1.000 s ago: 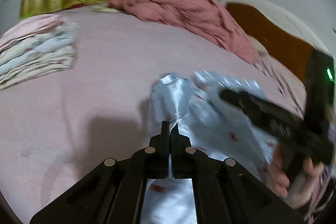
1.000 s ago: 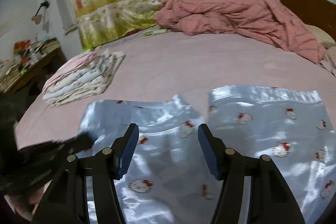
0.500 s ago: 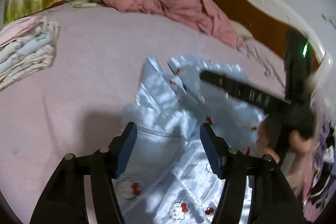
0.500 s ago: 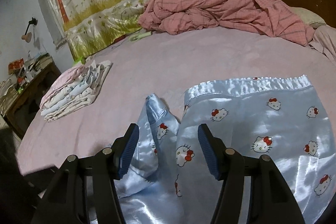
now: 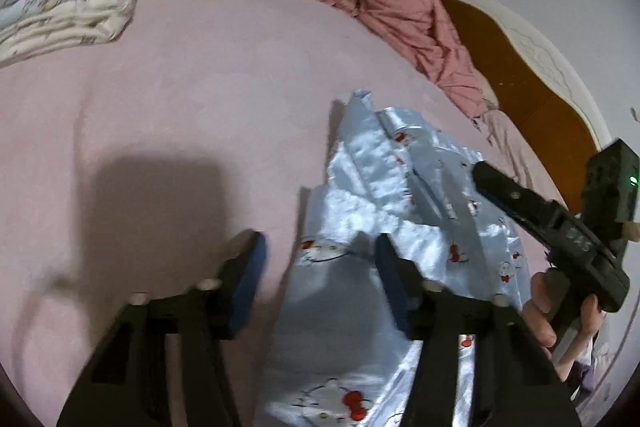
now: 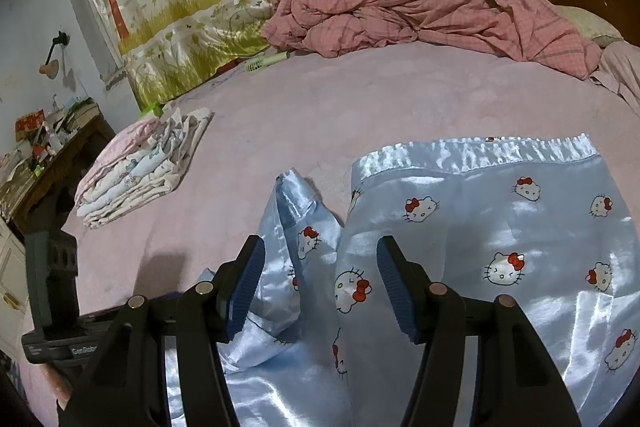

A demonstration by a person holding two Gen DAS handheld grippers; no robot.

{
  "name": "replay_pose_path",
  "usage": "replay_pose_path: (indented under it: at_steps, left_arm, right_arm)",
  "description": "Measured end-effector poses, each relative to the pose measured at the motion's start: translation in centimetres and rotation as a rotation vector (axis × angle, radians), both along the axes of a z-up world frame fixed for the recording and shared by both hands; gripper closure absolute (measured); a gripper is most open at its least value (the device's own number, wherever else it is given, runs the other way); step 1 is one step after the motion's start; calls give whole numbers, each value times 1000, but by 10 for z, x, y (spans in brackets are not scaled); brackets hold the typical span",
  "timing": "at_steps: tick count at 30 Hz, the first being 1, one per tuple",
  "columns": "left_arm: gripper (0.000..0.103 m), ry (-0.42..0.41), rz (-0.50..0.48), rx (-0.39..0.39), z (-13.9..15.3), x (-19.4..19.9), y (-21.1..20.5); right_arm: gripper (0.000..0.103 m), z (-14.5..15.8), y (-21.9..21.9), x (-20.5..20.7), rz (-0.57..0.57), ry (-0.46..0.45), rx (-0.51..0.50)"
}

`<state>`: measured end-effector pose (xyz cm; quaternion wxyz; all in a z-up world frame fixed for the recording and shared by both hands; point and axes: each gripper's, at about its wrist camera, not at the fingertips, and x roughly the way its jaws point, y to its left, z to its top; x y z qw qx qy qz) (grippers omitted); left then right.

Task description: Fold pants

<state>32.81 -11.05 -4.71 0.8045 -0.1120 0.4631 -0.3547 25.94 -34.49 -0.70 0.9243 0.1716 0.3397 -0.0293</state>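
Left wrist view: left gripper (image 5: 320, 259) is hanging over the near edge of the satin pants (image 5: 404, 211); its jaws have just been closing partway, are standing apart, and are pressing on nothing, with cloth lying below the gap.
Right wrist view: right gripper (image 6: 320, 275) is hovering with jaws standing wide over the pants (image 6: 480, 247), pads clear of the fabric.
Pants: light blue satin with a cat print, lying on the pink bedsheet (image 6: 360, 99); waistband (image 6: 480, 153) is running flat toward 1 o'clock, one leg is bunching into a ridge at 12 o'clock of the right pads.
Right hand (image 5: 560, 311): showing at 4 o'clock in the left view, gripping its handle.
Surroundings: folded laundry stack (image 6: 136, 175) is sitting at 10 o'clock, well apart; pink checked quilt (image 6: 420, 3) is lying crumpled at 12 o'clock.
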Motion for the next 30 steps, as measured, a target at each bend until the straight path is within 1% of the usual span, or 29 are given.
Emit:
replay_pose_path:
  at_steps: [1, 2, 3, 6, 9, 10, 12, 14, 16, 19, 22, 27, 30]
  left_arm:
    - [82, 0, -12, -1, 1, -2, -3]
    - [97, -4, -17, 5, 1, -3, -6]
    - [101, -15, -18, 10, 1, -4, -5]
    - [102, -85, 23, 45, 9, -11, -4]
    - [102, -138, 99, 40, 26, -14, 11]
    - [102, -164, 139, 57, 33, -14, 17]
    - [102, -224, 229, 128, 44, -14, 31]
    - [102, -258, 320, 204, 50, -11, 44]
    - [102, -245, 385, 248, 49, -3, 59]
    - [102, -202, 456, 273, 41, 7, 79]
    - [103, -160, 539, 318, 31, 14, 94]
    - [103, -151, 643, 412, 24, 19, 110]
    - [103, -135, 690, 438, 22, 19, 122]
  right_arm:
    - [42, -1, 1, 1, 1, 3, -1]
    - [42, -2, 2, 2, 3, 7, -3]
    - [42, -3, 2, 2, 5, 9, -4]
    - [42, -4, 5, 4, 8, 17, -19]
    - [42, -3, 7, 4, 9, 14, -40]
    - [42, -3, 7, 4, 8, 10, -44]
    - [42, -1, 6, 3, 6, 5, -45]
    - [42, -1, 5, 3, 5, 3, -41]
    - [42, -1, 5, 4, 3, 6, -42]
    - [42, -1, 4, 4, 6, 6, -41]
    - [42, 0, 5, 3, 8, 2, -44]
    - [42, 3, 10, 0, 25, -6, -48]
    - [42, 5, 14, -2, 38, -9, -52]
